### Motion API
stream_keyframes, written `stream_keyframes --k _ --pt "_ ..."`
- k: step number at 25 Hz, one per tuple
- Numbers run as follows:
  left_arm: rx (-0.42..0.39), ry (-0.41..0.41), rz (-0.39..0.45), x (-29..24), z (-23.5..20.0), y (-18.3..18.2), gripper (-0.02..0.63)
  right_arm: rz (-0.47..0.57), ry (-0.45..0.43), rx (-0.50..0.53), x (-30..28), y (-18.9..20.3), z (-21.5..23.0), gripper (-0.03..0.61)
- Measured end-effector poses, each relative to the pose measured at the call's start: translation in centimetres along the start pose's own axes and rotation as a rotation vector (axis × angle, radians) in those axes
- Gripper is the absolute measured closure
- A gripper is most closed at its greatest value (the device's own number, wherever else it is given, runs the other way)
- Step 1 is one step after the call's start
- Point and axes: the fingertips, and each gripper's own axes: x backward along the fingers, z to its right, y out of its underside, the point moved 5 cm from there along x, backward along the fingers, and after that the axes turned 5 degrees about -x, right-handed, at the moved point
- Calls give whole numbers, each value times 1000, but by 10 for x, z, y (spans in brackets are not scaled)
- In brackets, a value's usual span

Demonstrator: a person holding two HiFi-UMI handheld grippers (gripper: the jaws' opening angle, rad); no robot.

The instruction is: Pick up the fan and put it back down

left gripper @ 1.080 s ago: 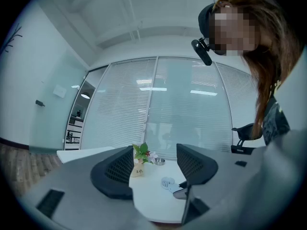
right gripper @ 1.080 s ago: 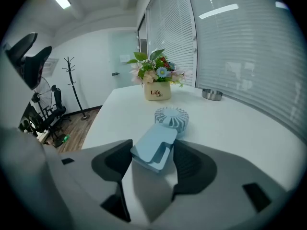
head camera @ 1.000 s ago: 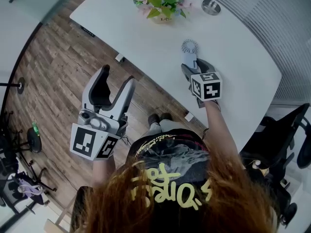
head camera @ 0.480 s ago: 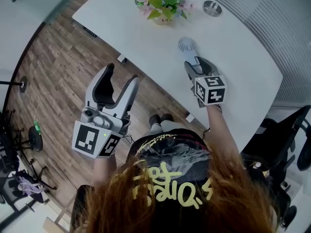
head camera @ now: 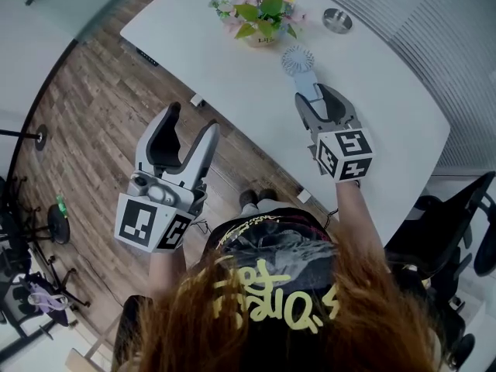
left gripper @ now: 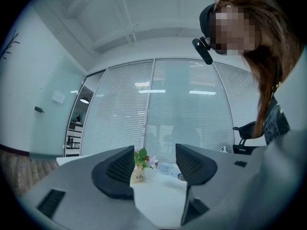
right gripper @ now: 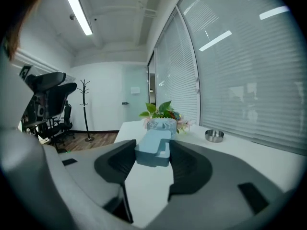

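A small fan with a white round grille (head camera: 297, 60) and a light-blue handle (right gripper: 153, 150) is held above the white table (head camera: 225, 60). My right gripper (head camera: 322, 103) is shut on that handle; its jaws have just been closing on it, and both pads press its sides in the right gripper view, where the right gripper (right gripper: 152, 159) points along the tabletop. My left gripper (head camera: 184, 134) hangs over the wood floor beside the table, open and empty. In the left gripper view the left gripper (left gripper: 154, 169) frames the far-off fan (left gripper: 168, 168).
A pot of flowers (head camera: 260, 10) stands at the table's far side, just beyond the fan, with a round metal ashtray (head camera: 338, 20) to its right. A black office chair (head camera: 446, 239) stands at the right. The table edge runs diagonally between the two grippers.
My right gripper has risen with the fan, which came off the table and now sits closer to the flower pot in the head view. The left gripper has stayed in place.
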Motion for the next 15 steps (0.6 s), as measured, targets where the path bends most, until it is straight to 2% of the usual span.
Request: stream_keyframes --k 15 --pt "-47 18 52 -10 3 -24 359 338 -66 87 59 -109 -32 359"
